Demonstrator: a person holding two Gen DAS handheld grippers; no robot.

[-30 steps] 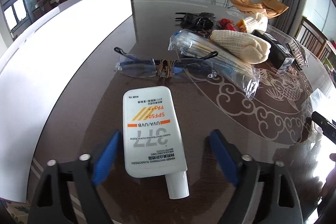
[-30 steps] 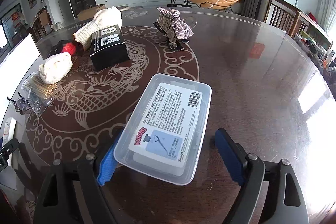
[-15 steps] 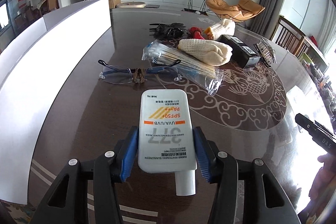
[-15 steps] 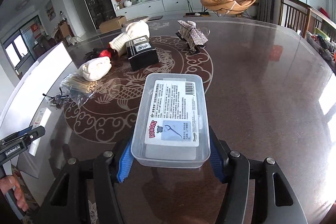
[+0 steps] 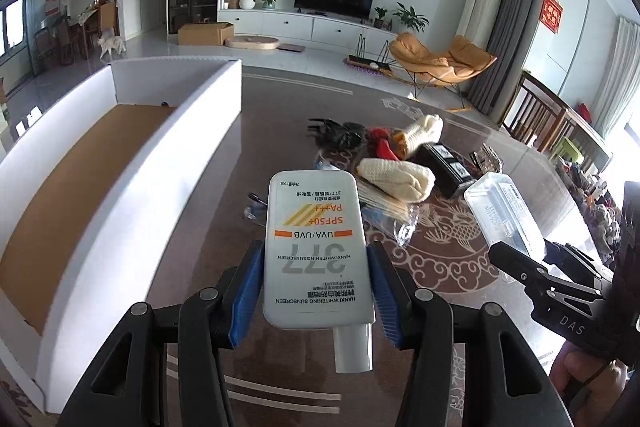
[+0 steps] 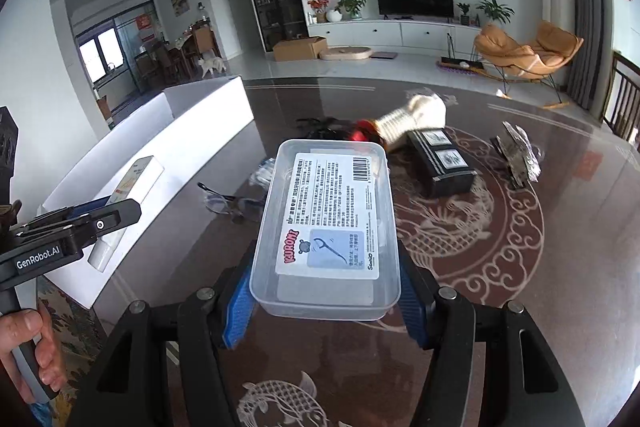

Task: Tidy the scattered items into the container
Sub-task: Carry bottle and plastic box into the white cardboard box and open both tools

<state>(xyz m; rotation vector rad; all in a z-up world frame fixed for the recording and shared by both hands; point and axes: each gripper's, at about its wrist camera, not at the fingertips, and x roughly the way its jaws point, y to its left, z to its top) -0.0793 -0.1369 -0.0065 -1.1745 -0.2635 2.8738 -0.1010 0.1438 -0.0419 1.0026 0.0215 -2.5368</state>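
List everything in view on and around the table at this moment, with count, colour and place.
sunscreen tube: 1, white, clamped in left gripper, above the table
floss-pick box: 1, clear plastic, clamped in right gripper
container: 1, white walls, brown floor, left of table
safety glasses: 1, clear, table near container
knit gloves: 2, cream, mid-table
black box: 1, mid-table
stick packet: 1, clear bag, under near glove
left gripper: black, blue pads
right gripper: black, blue pads
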